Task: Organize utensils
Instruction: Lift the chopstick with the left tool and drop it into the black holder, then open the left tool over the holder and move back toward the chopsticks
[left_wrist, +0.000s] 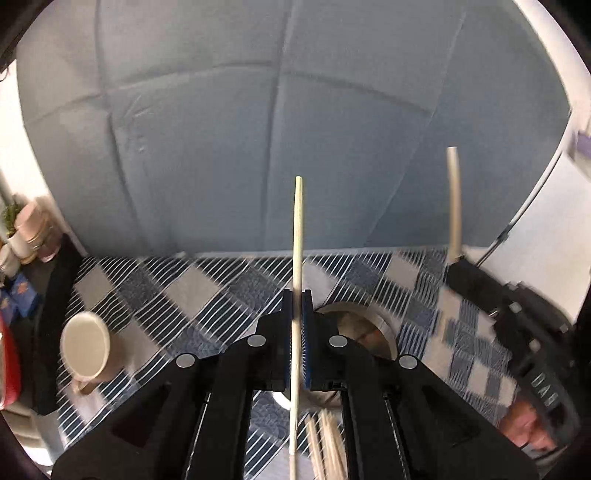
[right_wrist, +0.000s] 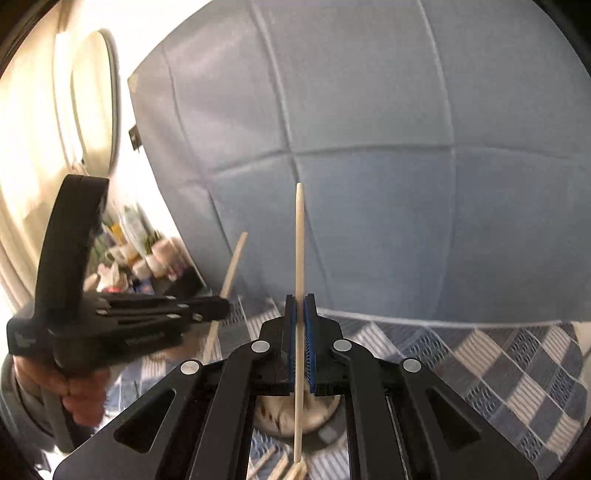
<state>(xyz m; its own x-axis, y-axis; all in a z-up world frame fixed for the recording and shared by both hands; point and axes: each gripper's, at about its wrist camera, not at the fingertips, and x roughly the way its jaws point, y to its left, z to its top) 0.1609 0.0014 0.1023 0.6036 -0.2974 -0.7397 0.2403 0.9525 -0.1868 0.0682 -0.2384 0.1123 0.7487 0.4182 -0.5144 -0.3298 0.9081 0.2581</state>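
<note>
In the left wrist view my left gripper (left_wrist: 297, 306) is shut on a pale wooden chopstick (left_wrist: 298, 236) that stands upright between its blue pads. To the right, my right gripper (left_wrist: 456, 264) holds a second chopstick (left_wrist: 453, 199), blurred. The right wrist view shows my right gripper (right_wrist: 300, 314) shut on its chopstick (right_wrist: 299, 251). My left gripper (right_wrist: 221, 308) is at the left there with its chopstick (right_wrist: 233, 264) slanting up. Both hang above a round metal holder (left_wrist: 384, 326) (right_wrist: 325, 411). Several loose chopsticks (left_wrist: 327, 443) (right_wrist: 291, 469) lie on the checked cloth below.
A beige mug (left_wrist: 86, 345) lies tipped on the blue-and-white checked cloth (left_wrist: 207, 291) at the left. A blue padded panel (right_wrist: 369, 147) rises behind the table. Bottles and jars (right_wrist: 147, 254) crowd the far left corner. A person's hand (right_wrist: 81, 398) grips the left tool.
</note>
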